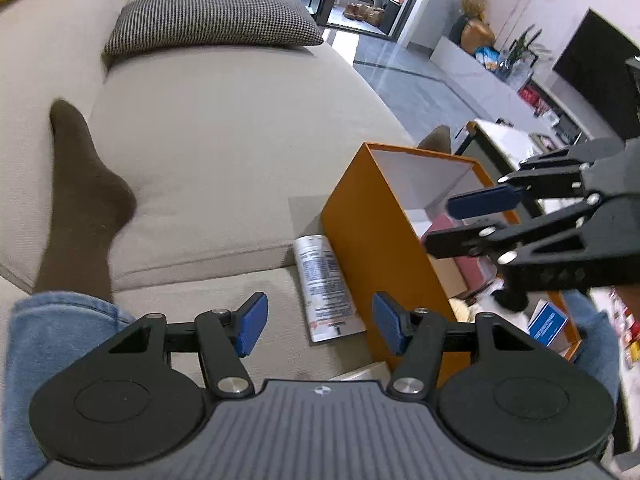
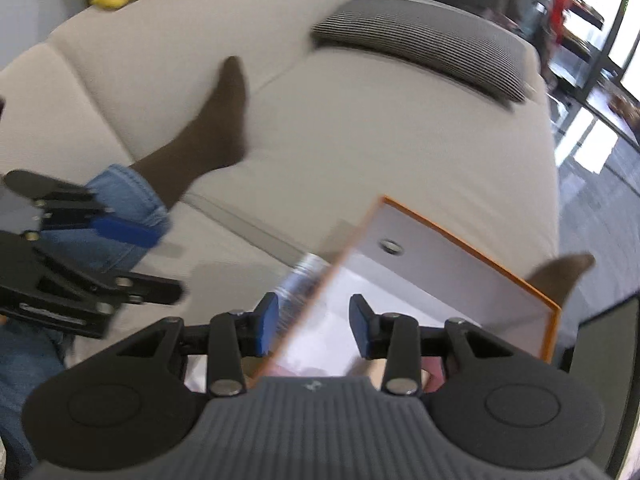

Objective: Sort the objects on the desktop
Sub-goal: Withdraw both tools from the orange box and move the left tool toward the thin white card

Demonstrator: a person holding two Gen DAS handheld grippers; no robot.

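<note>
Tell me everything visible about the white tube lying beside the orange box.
The white tube is a squeeze tube that looks plastic, with dense dark print along its side and a flat crimped end toward the camera. It lies flat on the beige sofa, against the orange box. Neither pair of tongs touches it. In the right wrist view it is blurred.

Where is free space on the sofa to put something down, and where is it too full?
Free: the wide seat cushion between the socked foot, the checked pillow and the orange box. Crowded: inside the box, already full, and the narrow strip beside it where the white tube lies.
</note>
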